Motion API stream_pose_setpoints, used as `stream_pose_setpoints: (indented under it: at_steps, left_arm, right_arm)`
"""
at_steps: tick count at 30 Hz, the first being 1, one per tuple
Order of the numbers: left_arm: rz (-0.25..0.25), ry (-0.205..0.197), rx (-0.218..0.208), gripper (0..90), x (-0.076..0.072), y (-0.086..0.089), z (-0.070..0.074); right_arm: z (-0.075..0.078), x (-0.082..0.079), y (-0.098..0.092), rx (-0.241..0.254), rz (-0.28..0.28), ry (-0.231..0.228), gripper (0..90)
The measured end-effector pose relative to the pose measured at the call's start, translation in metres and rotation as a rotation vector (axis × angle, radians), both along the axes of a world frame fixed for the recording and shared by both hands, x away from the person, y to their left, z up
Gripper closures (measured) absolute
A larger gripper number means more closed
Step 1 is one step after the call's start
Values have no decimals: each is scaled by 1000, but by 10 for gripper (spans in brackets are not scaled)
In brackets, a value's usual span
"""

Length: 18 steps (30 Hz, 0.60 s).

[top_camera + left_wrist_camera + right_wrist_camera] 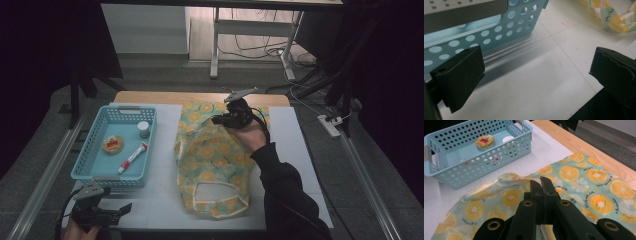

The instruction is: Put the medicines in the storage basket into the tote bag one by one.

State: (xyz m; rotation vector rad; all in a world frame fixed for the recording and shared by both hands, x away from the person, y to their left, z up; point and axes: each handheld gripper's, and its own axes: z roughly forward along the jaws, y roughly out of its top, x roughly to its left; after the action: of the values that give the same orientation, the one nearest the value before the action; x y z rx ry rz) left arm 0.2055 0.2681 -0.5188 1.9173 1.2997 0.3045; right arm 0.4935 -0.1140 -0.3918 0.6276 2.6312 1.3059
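Fruit-print bag [214, 160] lies flat mid-worktop [165, 200]; right gripper [541, 185] fingers clenched on its far hem. Left gripper [534, 72] idle w/ fingers released. Basket [90, 165] items still unpacked — early stage.

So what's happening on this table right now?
A person works with two handheld grippers. The right gripper is shut on the edge of a fruit-print fabric bag lying flat on the white table. The left gripper waits open at the table's near edge, beside a blue basket holding a tube, a small jar and a round tin.
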Motion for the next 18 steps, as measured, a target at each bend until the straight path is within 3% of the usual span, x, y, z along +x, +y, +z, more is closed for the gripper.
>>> stream_pose_setpoints:
  at_steps: [8, 10, 18]
  left_arm:
    - [-16, -28, -38, 0, -1, 7, 5]
    - [-42, -54, -58, 0, -1, 11, 6]
    - [-29, -96, -22, 0, -3, 14, 15]
  right_arm:
    - [-1, -1, -1, 0, -5, 7, 900]
    - [-1, -1, -1, 1, -4, 7, 900]
    - [-4, -1, -1, -3, -4, 14, 900]
